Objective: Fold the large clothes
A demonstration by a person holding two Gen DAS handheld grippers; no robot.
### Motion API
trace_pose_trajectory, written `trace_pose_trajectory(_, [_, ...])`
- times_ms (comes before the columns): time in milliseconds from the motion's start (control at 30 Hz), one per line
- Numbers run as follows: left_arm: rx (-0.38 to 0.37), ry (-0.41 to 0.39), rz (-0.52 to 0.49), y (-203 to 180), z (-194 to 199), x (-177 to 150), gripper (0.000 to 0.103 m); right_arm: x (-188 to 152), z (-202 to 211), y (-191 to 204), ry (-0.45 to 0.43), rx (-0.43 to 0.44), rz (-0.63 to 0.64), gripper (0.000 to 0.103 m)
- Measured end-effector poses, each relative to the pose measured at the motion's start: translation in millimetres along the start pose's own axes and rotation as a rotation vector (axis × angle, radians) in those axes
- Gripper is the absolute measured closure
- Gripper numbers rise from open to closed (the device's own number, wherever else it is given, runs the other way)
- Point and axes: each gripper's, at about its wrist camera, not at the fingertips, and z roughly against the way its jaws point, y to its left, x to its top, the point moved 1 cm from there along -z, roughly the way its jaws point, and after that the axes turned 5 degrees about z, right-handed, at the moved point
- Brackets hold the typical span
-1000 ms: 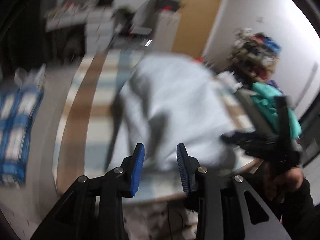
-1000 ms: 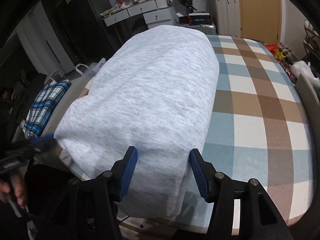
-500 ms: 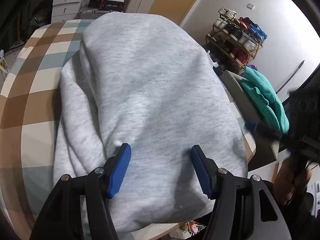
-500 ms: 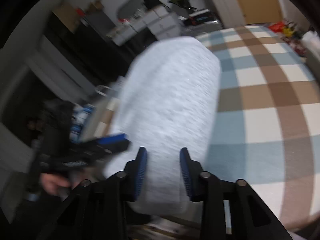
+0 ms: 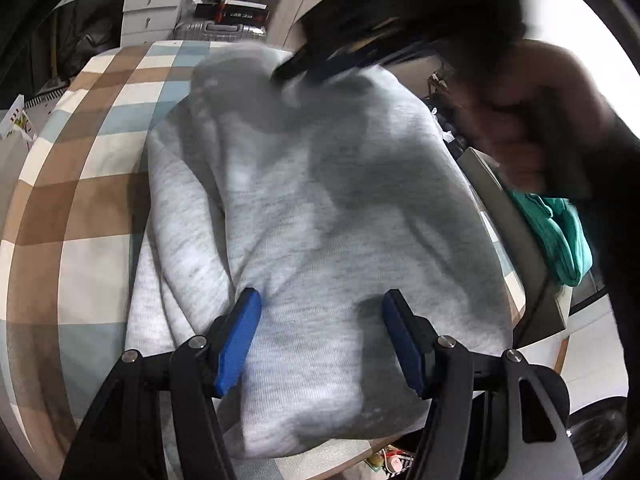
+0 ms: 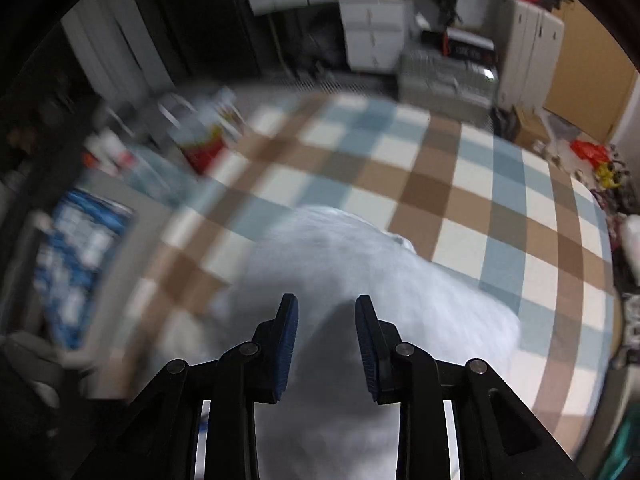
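Across the middle of the left wrist frame, a checked tabletop (image 5: 80, 168) carries the folded grey garment (image 5: 320, 208), which fills the centre. At the bottom edge, the left claw (image 5: 322, 340) stands spread over the cloth, pinching nothing. Blurred at upper right, the right claw (image 6: 326, 344) sits half-narrowed above the garment; whether it pinches fabric cannot be told.

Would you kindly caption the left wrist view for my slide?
Left claw open over a folded grey sweatshirt on a checked tablecloth.
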Motion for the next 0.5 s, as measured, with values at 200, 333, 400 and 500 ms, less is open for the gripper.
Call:
trace_pose_trajectory(200, [0.005, 0.003, 0.024, 6.6, 4.6, 0.1, 0.044, 5.3, -67.4, -21.8, 0.163, -0.019, -0.128, 0.077])
trace_pose_trajectory(333, [0.01, 0.006, 0.006, 5.6, 2.1, 1.6, 0.044, 0.3, -51.8, -24.6, 0.122, -0.002, -0.117, 0.077])
trace_pose_trajectory(400, [0.019, 0.0, 0.003, 3.8, 2.7, 1.4, 0.044, -4.7, -20.6, -29.2, 0.051, 0.03, -0.124, 0.076])
trace_pose_trajectory(500, [0.027, -0.001, 0.011, 3.0, 2.2, 1.9, 0.044, -16.0, 35.9, -40.3, -0.089, -0.036, -0.132, 0.066])
